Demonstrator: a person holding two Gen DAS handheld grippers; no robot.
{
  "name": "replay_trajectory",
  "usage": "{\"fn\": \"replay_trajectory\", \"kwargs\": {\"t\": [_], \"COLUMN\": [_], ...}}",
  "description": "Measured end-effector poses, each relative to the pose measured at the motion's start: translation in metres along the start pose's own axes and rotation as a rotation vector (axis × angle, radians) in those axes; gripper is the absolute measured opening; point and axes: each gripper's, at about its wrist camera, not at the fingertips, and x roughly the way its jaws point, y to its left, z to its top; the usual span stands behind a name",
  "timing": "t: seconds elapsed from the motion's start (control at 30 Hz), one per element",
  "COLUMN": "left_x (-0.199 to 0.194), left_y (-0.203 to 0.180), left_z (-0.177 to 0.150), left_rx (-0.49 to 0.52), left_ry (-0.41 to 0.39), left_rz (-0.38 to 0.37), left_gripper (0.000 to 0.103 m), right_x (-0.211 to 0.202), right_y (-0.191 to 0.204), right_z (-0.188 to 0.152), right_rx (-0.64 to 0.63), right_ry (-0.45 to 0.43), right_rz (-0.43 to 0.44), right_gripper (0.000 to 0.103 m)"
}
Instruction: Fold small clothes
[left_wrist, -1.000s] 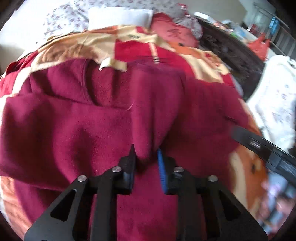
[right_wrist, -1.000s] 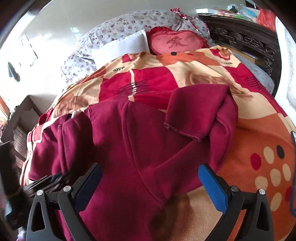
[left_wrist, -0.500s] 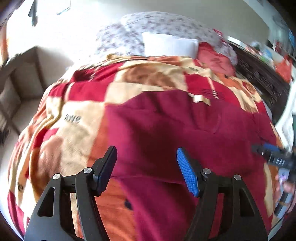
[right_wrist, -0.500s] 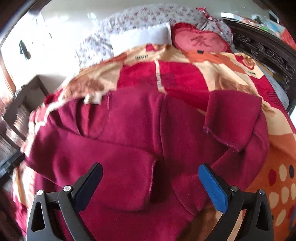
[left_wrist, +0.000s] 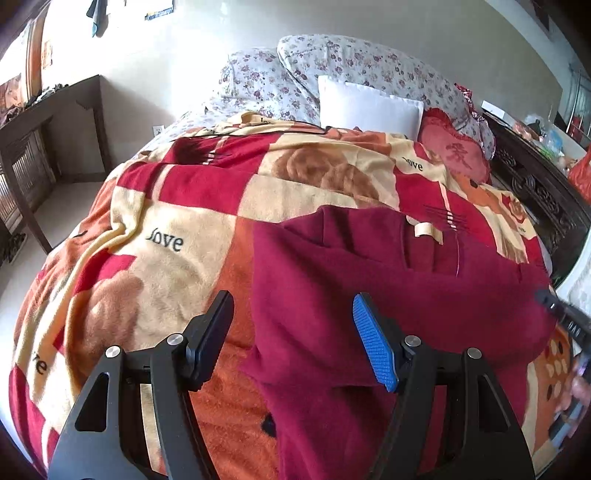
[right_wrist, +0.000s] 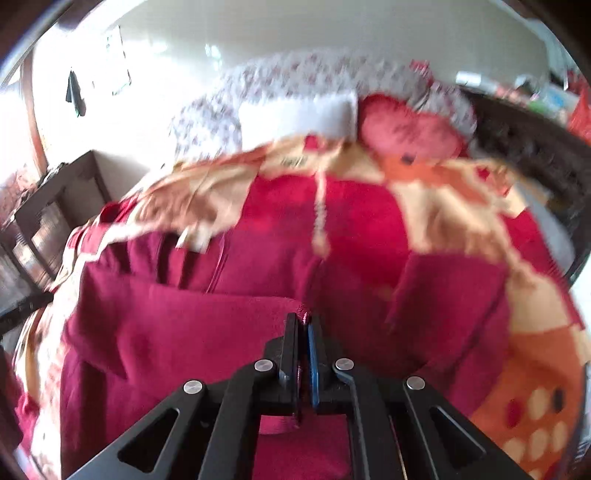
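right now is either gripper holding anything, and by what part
The right gripper is shut on a fold of the maroon garment, pinching its edge. The left gripper is open, holding nothing.

One dark-red fleece garment (left_wrist: 388, 295); one red, orange and cream patchwork fleece blanket (left_wrist: 177, 221); two floral-print pillows (left_wrist: 369, 62); one plain white rectangular cushion (left_wrist: 369, 107); one red heart-shaped cushion (left_wrist: 454, 151); two black two-fingered tools, left (left_wrist: 291, 332) and right (right_wrist: 303, 325).
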Motion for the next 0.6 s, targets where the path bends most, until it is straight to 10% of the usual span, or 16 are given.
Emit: {"fn": "replay_trajectory", "kwargs": {"t": [0.4,0.6], "left_x": [0.07,0.075], "left_y": [-0.018,-0.019], "left_z": [-0.018,-0.022], "left_rx": [0.079,0.073], "left_ry": [0.153,0.153], "left_rz": [0.09,0.102], "left_gripper": [0.068,0.068], "right_x": [0.026,0.012], "right_y": [-0.038,-0.016], "right_z": [-0.003,-0.006], "right_rx": [0.112,0.078], "right_ry": [0.09,0.093], "right_rz": [-0.083,0.059], "right_gripper": [0.011,0.012]}}
